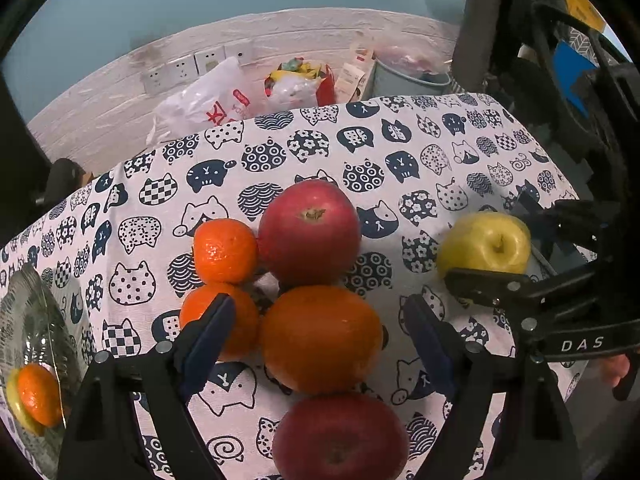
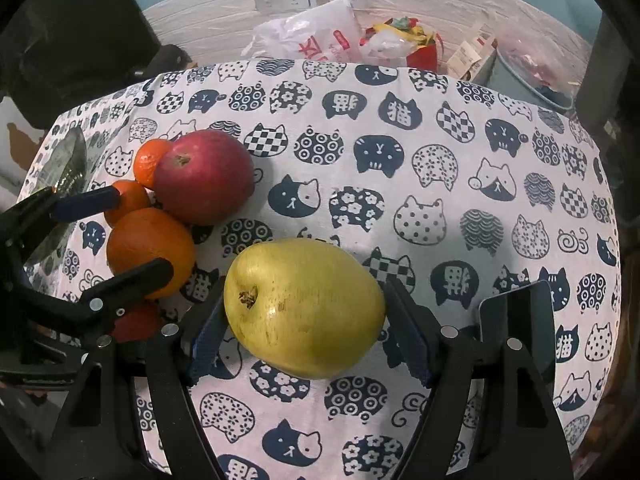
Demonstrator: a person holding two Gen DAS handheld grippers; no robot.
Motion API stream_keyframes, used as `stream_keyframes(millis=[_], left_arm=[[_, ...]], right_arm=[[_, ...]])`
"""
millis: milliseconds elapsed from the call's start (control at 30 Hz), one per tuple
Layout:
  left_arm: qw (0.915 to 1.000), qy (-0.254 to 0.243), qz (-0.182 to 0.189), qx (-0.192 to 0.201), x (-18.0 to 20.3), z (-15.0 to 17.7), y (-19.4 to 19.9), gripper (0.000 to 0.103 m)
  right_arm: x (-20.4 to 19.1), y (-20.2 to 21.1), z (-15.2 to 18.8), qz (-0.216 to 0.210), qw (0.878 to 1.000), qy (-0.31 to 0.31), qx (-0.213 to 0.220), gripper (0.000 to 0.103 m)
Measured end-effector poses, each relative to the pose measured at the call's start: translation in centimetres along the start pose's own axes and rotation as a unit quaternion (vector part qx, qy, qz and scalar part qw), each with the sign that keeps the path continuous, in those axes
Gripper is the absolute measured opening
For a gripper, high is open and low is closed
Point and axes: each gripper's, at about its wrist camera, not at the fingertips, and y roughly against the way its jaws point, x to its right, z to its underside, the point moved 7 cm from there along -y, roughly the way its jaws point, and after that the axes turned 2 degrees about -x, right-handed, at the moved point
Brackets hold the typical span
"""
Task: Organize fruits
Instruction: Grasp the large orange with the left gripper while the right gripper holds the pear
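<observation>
In the left wrist view, a glass dish (image 1: 30,320) was seen at the lower left edge of the frame, with a small orange (image 1: 38,394) and a piece of yellow fruit held in it. Right of it, the left gripper (image 1: 320,328) was seen over a cluster of fruit on the cat-patterned surface (image 1: 400,152). Its fingers (image 1: 208,332) were spread wide, with a large orange (image 1: 320,338) lying between them; the pads were not pressed on it. A mandarin (image 1: 218,320) was partly covered by the left finger, and another mandarin (image 1: 225,250) lay just above it. A red apple (image 1: 309,232) was found at the centre of the frame, touching the large orange, and a second red apple (image 1: 340,436) lay at the bottom centre. At the right, a yellow apple (image 1: 486,244) was framed by the fingers of the other gripper.

In the right wrist view, the same cluster was placed at the left of the frame, with the left gripper's fingers reaching in from the left edge. At the lower centre, the right gripper (image 2: 304,332) was seen with its fingers (image 2: 206,332) partly open on either side of the yellow apple; whether the pads were pressed on it could not be told. Bags (image 2: 316,36) were seen beyond the surface's far edge, at the top.
</observation>
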Motion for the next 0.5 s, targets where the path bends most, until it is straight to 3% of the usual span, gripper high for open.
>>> stream_keyframes(millis=[167,500], left_arm=[[0.999,0.028,0.028,-0.019,-0.1,0.6,0.2,0.087],[0.9985,0.03,0.027,-0.038,0.4,1.3,-0.1,0.085]], right_arm=[[0.0,0.0,0.1,-0.002,1.0,-0.001,-0.002,0.075],[-0.6,-0.1,-0.1,-0.005,1.0,0.005,-0.002,0.074]])
